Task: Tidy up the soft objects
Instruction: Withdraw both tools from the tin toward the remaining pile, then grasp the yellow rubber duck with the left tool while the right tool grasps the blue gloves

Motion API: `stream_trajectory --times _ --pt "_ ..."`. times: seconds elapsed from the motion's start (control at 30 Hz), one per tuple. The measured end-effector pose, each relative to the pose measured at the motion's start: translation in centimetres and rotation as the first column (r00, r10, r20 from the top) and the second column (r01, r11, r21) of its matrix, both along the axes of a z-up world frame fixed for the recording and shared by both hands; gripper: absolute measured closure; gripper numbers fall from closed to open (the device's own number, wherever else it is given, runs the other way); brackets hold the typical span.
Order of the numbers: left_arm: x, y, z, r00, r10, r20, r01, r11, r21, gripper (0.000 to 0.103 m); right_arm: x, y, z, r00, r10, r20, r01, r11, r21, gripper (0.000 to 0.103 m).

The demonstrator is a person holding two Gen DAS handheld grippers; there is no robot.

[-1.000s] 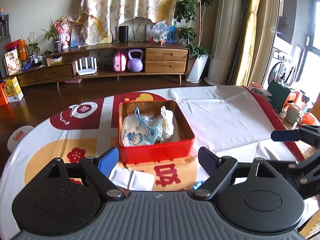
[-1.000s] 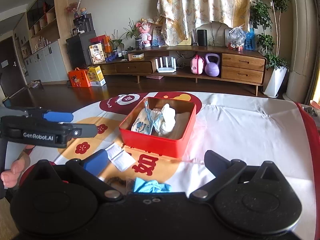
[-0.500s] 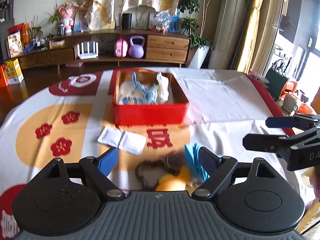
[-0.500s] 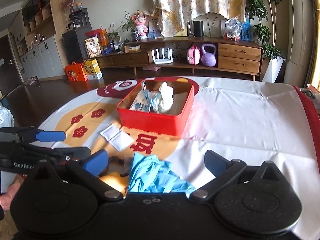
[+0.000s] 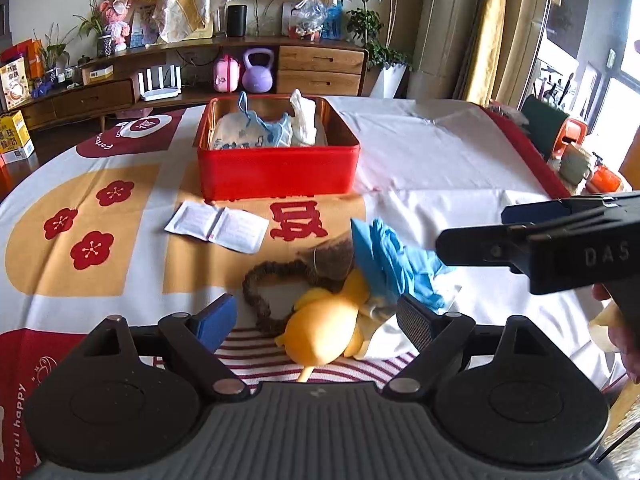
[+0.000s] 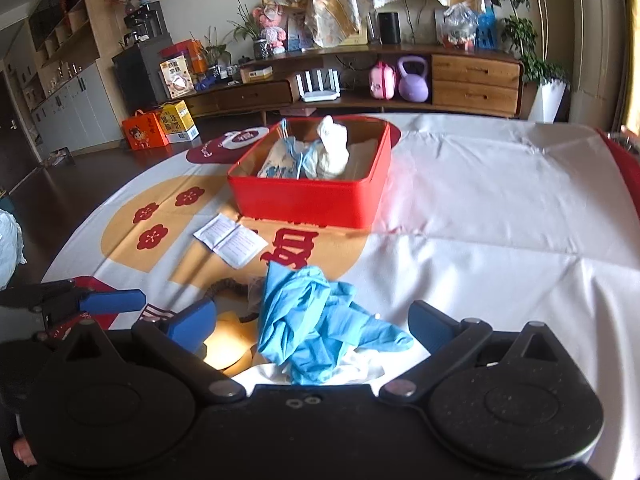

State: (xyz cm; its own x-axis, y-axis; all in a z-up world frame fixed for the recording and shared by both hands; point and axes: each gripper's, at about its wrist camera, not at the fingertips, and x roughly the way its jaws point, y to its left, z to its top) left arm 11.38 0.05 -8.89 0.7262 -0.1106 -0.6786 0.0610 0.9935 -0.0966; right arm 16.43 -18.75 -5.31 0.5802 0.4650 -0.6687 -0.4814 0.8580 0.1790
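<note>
Yellow toy (image 5: 326, 326) clear left-view only.

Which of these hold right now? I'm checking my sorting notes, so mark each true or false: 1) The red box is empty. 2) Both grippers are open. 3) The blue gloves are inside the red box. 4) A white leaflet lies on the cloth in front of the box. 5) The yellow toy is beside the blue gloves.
1) False. The red box already holds a printed pack and some white cloth.
2) True. The left gripper and the right gripper both have their fingers spread, gripping nothing.
3) False. The blue gloves lie on the tablecloth, short of the box.
4) True. The white leaflet lies flat there.
5) True. The yellow toy touches them.
</note>
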Motion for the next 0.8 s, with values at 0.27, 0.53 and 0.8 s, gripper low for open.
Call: stream_trajectory --times 0.27,0.53,0.8 --pt "-0.2 -1.0 -1.5 0.998 -0.056 0.007 0.056 0.997 0.058 0.016 0.5 0.7 -2.0 0.999 0.005 -0.054 -0.006 1.000 -0.007 0.010" --pt "0.1 -1.6 -2.6 0.997 -0.083 0.001 0.082 0.994 0.074 0.024 0.9 1.4 -2.8 0.997 0.021 -0.080 -0.022 1.000 -0.016 0.020" --pt "0.4 -1.6 -3.3 0.997 -0.082 -0.001 0.082 0.993 0.089 0.039 1.9 1.5 -3.9 0.992 -0.014 -0.125 0.016 1.000 0.013 0.037"
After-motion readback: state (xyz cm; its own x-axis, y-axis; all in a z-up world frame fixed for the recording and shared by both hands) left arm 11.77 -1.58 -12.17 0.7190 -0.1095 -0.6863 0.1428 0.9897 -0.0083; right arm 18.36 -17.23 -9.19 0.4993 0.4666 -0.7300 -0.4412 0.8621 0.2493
